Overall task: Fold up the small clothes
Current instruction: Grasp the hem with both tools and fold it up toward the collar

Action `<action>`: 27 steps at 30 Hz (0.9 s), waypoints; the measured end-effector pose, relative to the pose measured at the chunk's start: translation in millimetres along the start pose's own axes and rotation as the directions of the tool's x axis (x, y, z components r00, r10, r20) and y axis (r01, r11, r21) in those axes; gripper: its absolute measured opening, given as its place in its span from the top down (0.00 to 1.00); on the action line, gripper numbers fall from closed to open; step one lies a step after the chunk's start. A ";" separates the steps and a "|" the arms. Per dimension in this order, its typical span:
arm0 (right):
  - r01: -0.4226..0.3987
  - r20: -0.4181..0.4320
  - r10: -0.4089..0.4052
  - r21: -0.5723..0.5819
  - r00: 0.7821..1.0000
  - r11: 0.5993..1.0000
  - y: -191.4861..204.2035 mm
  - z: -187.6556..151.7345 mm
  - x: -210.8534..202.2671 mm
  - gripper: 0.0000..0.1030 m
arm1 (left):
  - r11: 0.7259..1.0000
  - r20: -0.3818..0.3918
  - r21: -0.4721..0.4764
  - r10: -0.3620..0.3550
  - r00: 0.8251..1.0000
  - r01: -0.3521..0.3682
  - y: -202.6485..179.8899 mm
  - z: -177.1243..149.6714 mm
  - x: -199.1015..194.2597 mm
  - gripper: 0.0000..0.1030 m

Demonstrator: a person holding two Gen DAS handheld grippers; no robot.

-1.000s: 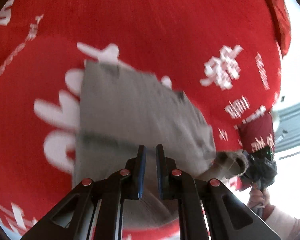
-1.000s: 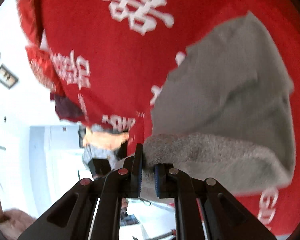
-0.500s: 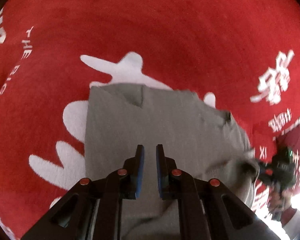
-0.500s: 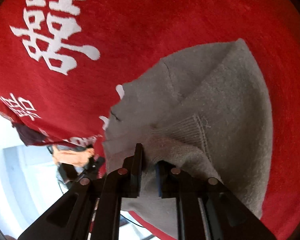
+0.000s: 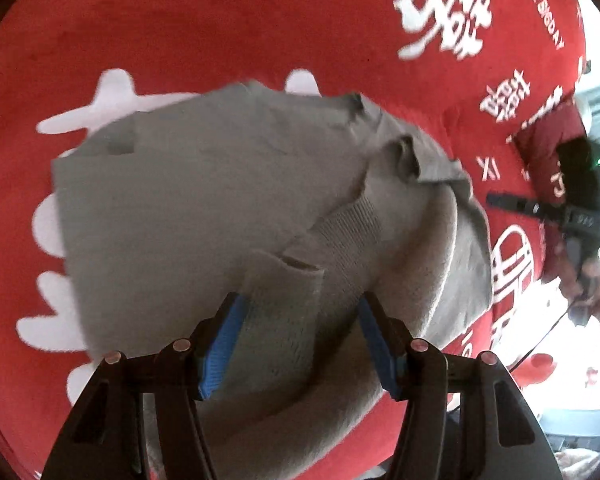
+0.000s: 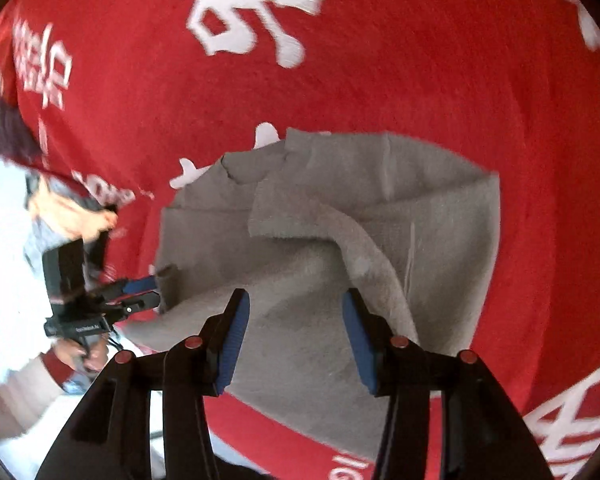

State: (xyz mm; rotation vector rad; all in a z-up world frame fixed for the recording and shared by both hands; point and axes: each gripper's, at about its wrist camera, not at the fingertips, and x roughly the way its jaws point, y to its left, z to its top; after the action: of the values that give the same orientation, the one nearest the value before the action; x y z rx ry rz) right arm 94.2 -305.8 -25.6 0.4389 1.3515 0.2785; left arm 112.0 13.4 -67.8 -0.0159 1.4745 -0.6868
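A small grey knit garment (image 5: 204, 200) lies partly folded on the red cloth, its ribbed cuff (image 5: 348, 232) turned over on top. My left gripper (image 5: 300, 320) is open, its blue pads (image 5: 224, 344) on either side of a raised grey fold, not closed on it. In the right wrist view the same garment (image 6: 380, 220) lies rumpled with a fold across the middle. My right gripper (image 6: 292, 316) is open just above its near edge. The left gripper also shows in the right wrist view (image 6: 148, 292), at the garment's left edge.
A red cloth with white characters (image 5: 260, 20) covers the table and also shows in the right wrist view (image 6: 420, 60). The right gripper and the hand holding it (image 5: 580, 220) are at the cloth's right edge. The table's near edge runs just below the garment.
Both grippers have opened and let go of the grey garment. The carried edge now lies folded over the rest. Both views have pulled back slightly.
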 end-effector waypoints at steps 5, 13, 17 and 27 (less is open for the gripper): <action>0.131 -0.034 -0.147 -0.289 0.989 0.948 33.1 24.3 24.8 0.48 | 0.999 -0.034 0.007 0.049 0.998 -0.049 -3.9 3.6 13.6 0.42; 0.270 -0.090 -0.342 -0.444 0.935 0.854 37.8 32.9 74.4 0.96 | 0.997 -0.021 -0.005 0.075 0.997 -0.075 0.2 1.6 9.2 0.89; 0.229 -0.010 -0.244 -0.308 0.970 0.923 28.0 44.3 38.9 0.96 | 0.995 0.089 -0.051 0.084 0.992 -0.080 5.5 6.7 -22.1 0.89; 0.221 -0.007 -0.221 -0.049 0.975 0.974 -30.8 75.9 39.4 0.96 | 0.963 0.227 -0.181 0.238 0.945 -0.199 58.0 78.2 -28.2 0.89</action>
State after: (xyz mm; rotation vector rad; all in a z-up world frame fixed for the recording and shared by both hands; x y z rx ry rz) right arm 174.5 -326.7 -62.4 0.2435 1.3891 0.1293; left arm 208.6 41.8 -56.0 -0.0548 1.2628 -0.3727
